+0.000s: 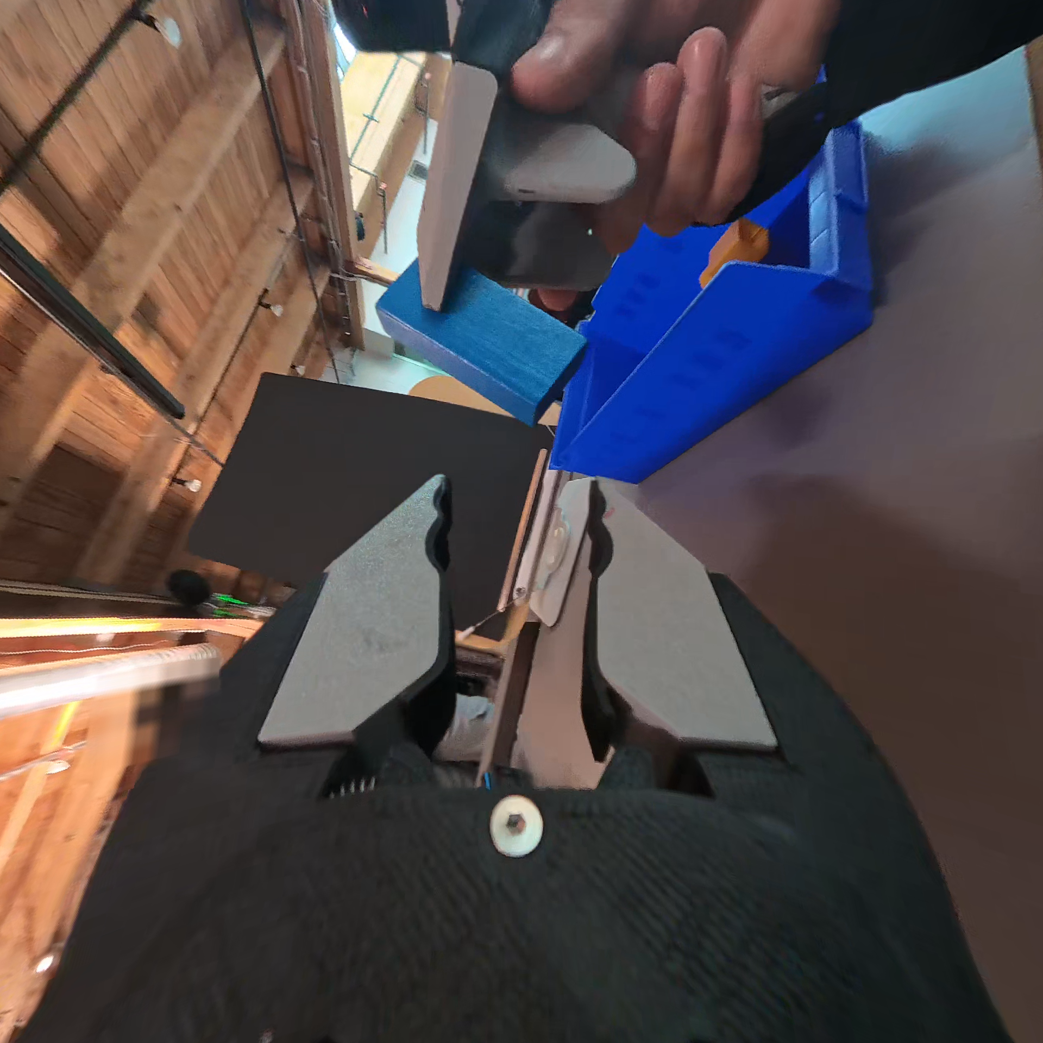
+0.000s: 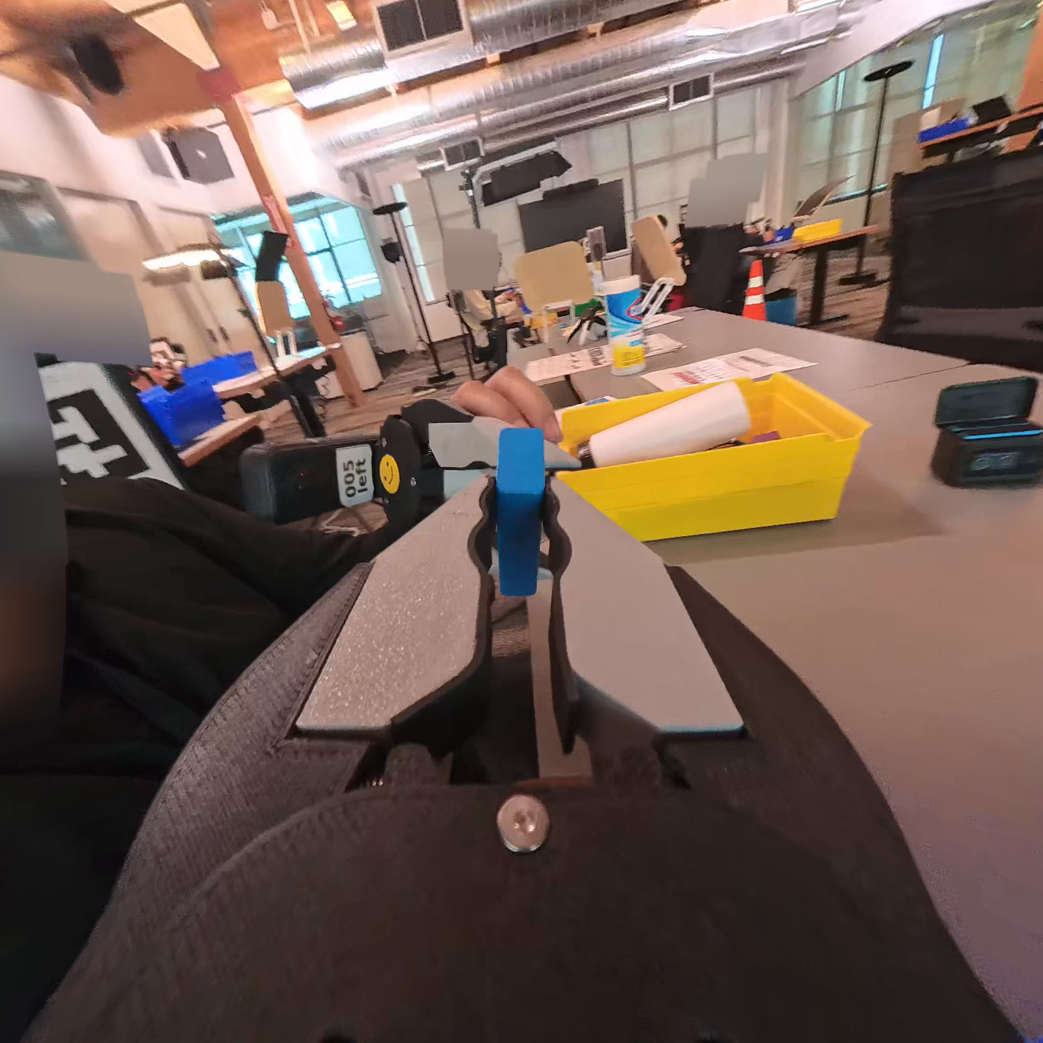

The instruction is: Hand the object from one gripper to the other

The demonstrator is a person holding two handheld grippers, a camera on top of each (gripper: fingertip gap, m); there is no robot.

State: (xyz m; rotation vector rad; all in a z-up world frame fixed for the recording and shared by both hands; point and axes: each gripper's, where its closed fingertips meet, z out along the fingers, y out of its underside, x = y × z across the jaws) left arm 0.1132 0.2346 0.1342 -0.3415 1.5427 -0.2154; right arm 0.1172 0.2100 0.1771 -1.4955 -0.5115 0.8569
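Right gripper (image 2: 520, 508) pinches the blue block (image 2: 518, 511); left gripper (image 1: 516, 508) gapes empty. Only the right wrist view shows the yellow bin (image 2: 733, 480); the left shows a blue bin (image 1: 705, 361).

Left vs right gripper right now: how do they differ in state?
The right gripper is shut on the blue block; the left gripper is open and holds nothing. In the right wrist view, the right gripper's fingers pinch the block's flat sides, while the left gripper's fingers lie behind the block, apparently not gripping it. Both have grey fingers on black bodies.

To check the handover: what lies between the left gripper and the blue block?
Only open air. In the left wrist view, the open left gripper faces the blue block, with nothing between.
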